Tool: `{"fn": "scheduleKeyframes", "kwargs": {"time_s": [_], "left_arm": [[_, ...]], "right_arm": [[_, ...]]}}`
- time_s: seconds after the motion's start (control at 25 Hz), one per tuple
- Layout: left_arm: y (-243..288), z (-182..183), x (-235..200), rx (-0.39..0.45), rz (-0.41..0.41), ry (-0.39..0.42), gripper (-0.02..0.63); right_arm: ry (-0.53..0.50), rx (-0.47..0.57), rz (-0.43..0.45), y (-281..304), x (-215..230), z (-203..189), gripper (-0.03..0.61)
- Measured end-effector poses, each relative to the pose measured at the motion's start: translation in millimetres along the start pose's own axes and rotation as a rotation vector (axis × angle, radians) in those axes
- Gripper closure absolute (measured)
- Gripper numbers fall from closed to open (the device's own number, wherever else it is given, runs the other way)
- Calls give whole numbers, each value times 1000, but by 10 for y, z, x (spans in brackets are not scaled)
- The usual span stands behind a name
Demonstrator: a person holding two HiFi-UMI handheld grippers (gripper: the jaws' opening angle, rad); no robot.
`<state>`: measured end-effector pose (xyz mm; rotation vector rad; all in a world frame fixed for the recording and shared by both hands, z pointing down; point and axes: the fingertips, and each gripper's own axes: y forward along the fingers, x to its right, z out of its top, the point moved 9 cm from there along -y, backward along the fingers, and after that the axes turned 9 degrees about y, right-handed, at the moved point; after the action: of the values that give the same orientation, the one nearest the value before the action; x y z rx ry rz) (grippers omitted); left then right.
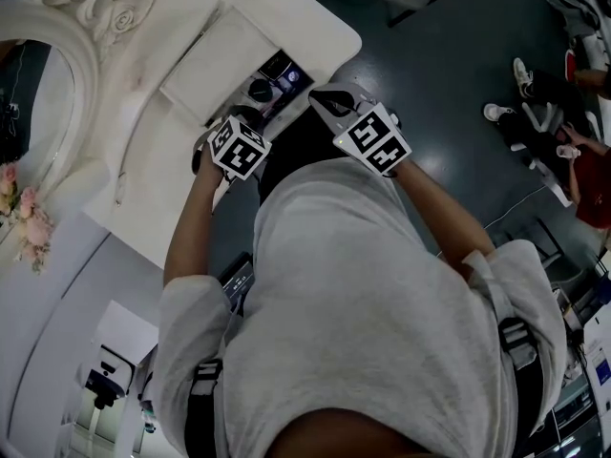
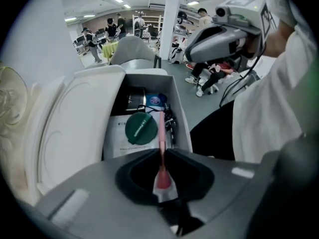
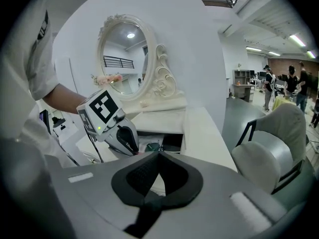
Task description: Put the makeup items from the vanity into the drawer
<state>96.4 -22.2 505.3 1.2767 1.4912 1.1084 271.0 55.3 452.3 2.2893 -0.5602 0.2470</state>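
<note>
Pink and slim, the makeup stick (image 2: 161,133) is what I've got in the left gripper (image 2: 162,157). The jaws are closed tight on its near end and the rest pokes straight out ahead of them. Its far tip hangs over the open drawer (image 2: 180,111), just beside a green round lid (image 2: 141,128) lying in there. Whether the tip touches anything, I can't tell. Under the lid there's a white leaflet (image 2: 115,138), and further back a dark case (image 2: 133,98) and a small blue disc (image 2: 155,101). The drawer sticks out from the white vanity (image 2: 75,128), whose top spreads away on the left of the left gripper view.

Over to the right gripper (image 3: 158,156): jaws fully together, nothing between them. It's held off to the side of the drawer. From its own view I see the left gripper's marker cube (image 3: 102,108), with that gripper tipped steeply down over the drawer. Behind it, the oval mirror (image 3: 124,59) in its carved white frame stands on the vanity, with pink flowers (image 3: 107,78) by the frame. A pale chair (image 3: 271,153) sits to the right, apart from the vanity.

In the head view both grippers are out in front of me, side by side near the drawer, the left one closer to it. People stand well back in the room.
</note>
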Motion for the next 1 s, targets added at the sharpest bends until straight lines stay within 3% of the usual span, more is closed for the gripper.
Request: {"fn": "scheduleKeyframes", "kwargs": {"time_s": [0.24, 0.36, 0.48, 0.68, 1.0], "left_arm": [[4, 41, -29, -17, 17, -32, 535], [-79, 60, -58, 3, 65, -82, 532], [-258, 76, -100, 69, 152, -157, 541], [-630, -60, -163, 197, 329, -245, 610], [-1205, -675, -245, 375, 521, -380, 611]], "right_arm": [[-41, -6, 70, 42, 121, 134, 580], [-73, 0, 114, 107, 158, 238, 580], [-106, 14, 144, 194, 136, 395, 580], [-152, 55, 188, 438, -98, 745, 580], [-234, 124, 229, 881, -789, 1355, 580]]}}
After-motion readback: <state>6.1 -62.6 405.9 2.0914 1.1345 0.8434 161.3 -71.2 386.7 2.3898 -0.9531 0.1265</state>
